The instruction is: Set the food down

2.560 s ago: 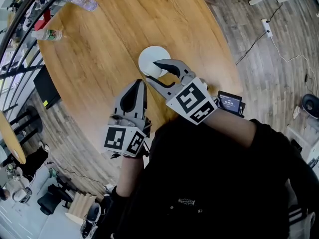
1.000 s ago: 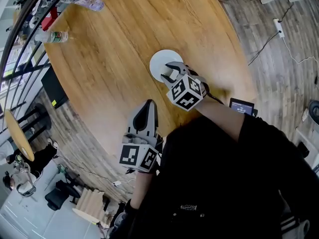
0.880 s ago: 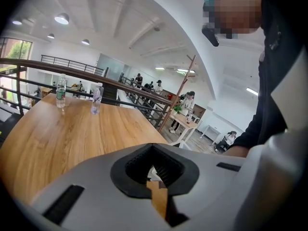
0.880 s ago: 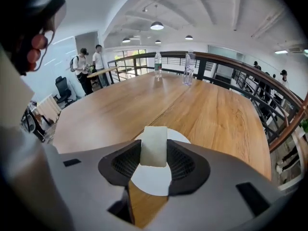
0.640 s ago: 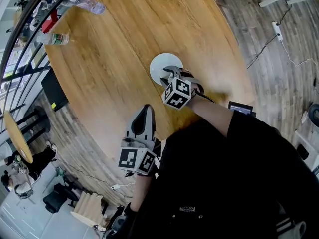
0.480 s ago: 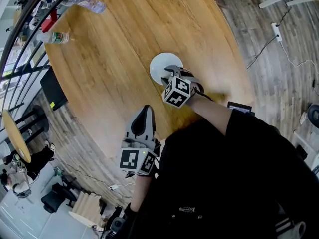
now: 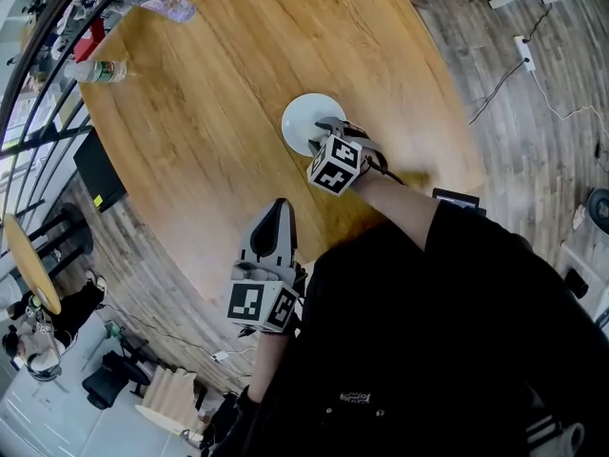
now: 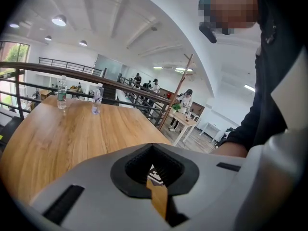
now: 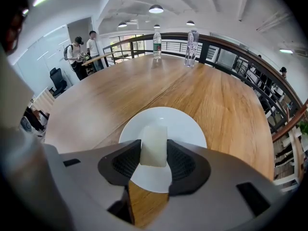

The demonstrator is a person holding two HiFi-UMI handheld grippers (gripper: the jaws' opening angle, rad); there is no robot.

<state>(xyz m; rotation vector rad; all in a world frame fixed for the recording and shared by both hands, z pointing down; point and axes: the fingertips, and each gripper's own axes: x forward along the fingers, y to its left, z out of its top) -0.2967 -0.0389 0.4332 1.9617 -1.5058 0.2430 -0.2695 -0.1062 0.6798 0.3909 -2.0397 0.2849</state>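
Observation:
A pale, whitish block of food (image 9: pixel 154 146) stands upright between the pads of my right gripper (image 9: pixel 154 161), which is shut on it. The block hangs over the near half of a round white plate (image 9: pixel 187 126); whether it touches the plate I cannot tell. From the head view, the right gripper (image 7: pixel 327 133) points steeply down at the plate (image 7: pixel 299 120) in the middle of the round wooden table (image 7: pixel 219 84). My left gripper (image 7: pixel 276 213) hovers at the table's near edge, shut and empty. In its own view the left gripper (image 8: pixel 154 150) has its tips together.
Two plastic bottles (image 7: pixel 95 68) (image 7: pixel 157 3) stand at the table's far left rim. A black railing (image 7: pixel 38 36) runs past that side. A dark device (image 7: pixel 459 200) lies at the table's right edge. Wooden floor with a cable (image 7: pixel 547 103) lies to the right.
My right gripper has sunk toward the white plate with the food block still in it and tipped more steeply down. The left gripper has stayed at the near edge.

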